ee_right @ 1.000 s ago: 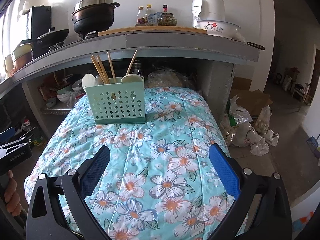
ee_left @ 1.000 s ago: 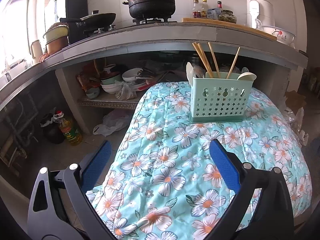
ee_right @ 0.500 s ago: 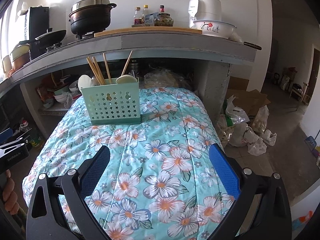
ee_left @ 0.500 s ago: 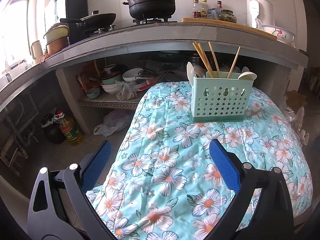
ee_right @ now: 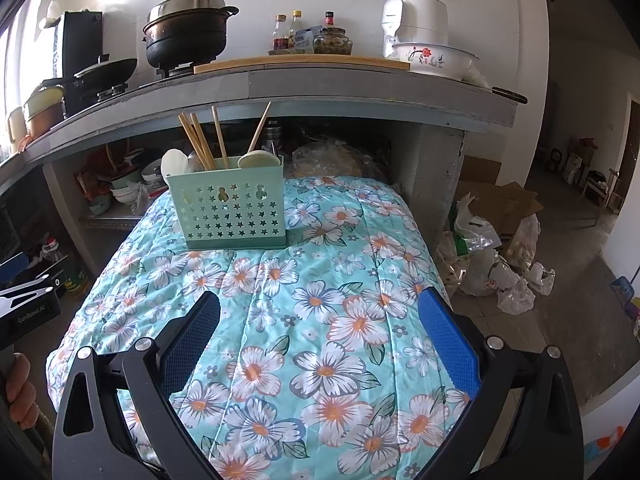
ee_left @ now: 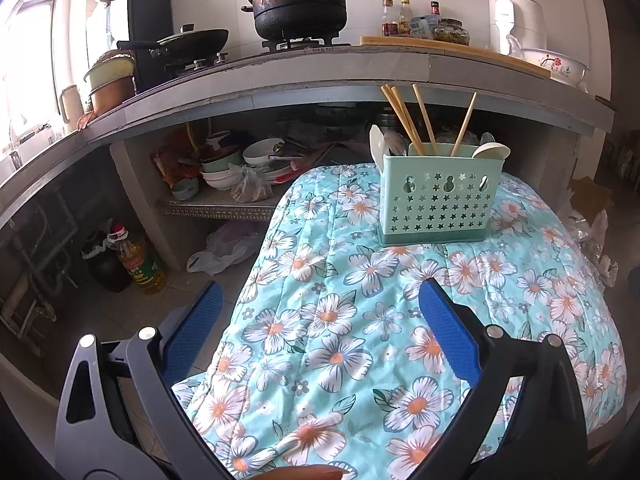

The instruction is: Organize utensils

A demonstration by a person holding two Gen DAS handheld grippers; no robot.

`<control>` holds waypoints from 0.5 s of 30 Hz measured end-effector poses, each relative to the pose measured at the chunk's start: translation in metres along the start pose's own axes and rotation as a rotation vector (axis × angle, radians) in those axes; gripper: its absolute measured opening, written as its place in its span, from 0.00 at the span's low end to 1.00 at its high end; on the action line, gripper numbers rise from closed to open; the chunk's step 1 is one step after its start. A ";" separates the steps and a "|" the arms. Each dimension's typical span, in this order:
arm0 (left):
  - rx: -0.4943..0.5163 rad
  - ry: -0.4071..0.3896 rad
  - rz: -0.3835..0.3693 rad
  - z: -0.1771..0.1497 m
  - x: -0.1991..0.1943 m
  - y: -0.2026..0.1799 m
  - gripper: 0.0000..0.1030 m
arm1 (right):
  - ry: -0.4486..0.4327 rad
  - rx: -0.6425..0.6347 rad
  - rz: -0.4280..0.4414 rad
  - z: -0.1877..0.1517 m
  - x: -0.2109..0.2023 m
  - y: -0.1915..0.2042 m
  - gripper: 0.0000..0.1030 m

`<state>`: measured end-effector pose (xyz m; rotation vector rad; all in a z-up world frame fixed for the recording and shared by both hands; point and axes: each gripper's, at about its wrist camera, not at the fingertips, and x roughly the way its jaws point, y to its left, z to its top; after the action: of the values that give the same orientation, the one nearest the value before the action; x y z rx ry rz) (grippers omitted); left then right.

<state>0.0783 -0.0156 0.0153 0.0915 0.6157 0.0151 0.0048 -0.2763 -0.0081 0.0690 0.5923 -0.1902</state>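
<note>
the mint green utensil holder is standing upright on the floral quilt that is covering the bench, toward the quilt's far end and just in front of the grey kitchen counter. four wooden chopsticks are sticking up out of the holder at different slants, and pale spoons are poking out of its top, one at the holder's left end and one at its right end. the left gripper is hovering over the near part of the quilt, well short of the holder, with its blue pads spread wide apart and nothing between them. the right gripper is likewise hanging over the near part of the quilt, well short of the holder, its blue pads also spread wide and gripping nothing. in the right wrist view the holder is sitting left of the gripper's centre line; in the left wrist view it is sitting right of it. a person's hand is showing at the left edge of the right wrist view, below the body of the other gripper. behind the holder, on the counter, a black pot is resting on a burner, with sauce bottles and a white appliance further to the right. bowls and plates are piled on a shelf under the counter, left of the holder.
</note>
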 end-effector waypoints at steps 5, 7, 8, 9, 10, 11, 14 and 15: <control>0.004 -0.001 0.000 0.001 -0.001 -0.001 0.92 | -0.001 0.000 0.001 0.000 0.000 0.001 0.94; 0.003 0.000 -0.002 0.001 -0.001 -0.001 0.92 | -0.001 -0.001 0.001 0.000 0.000 0.001 0.94; 0.004 0.000 0.000 0.001 -0.001 -0.001 0.92 | -0.002 -0.001 0.001 0.000 0.000 0.001 0.94; 0.002 0.000 0.001 0.001 -0.001 -0.001 0.92 | -0.001 -0.001 0.001 0.000 0.000 0.001 0.94; 0.001 0.001 0.000 0.001 -0.001 -0.001 0.92 | -0.001 -0.002 0.001 0.000 0.000 0.001 0.94; 0.001 0.001 -0.001 0.001 -0.001 -0.001 0.92 | -0.002 0.000 0.001 0.000 0.000 0.001 0.94; 0.003 0.000 -0.001 0.001 0.000 -0.002 0.92 | -0.001 -0.001 0.001 0.000 0.000 0.001 0.94; 0.003 0.001 -0.001 0.001 -0.001 -0.001 0.92 | -0.001 -0.001 0.001 0.000 0.000 0.001 0.94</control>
<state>0.0784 -0.0169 0.0165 0.0938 0.6165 0.0129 0.0049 -0.2755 -0.0081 0.0686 0.5909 -0.1892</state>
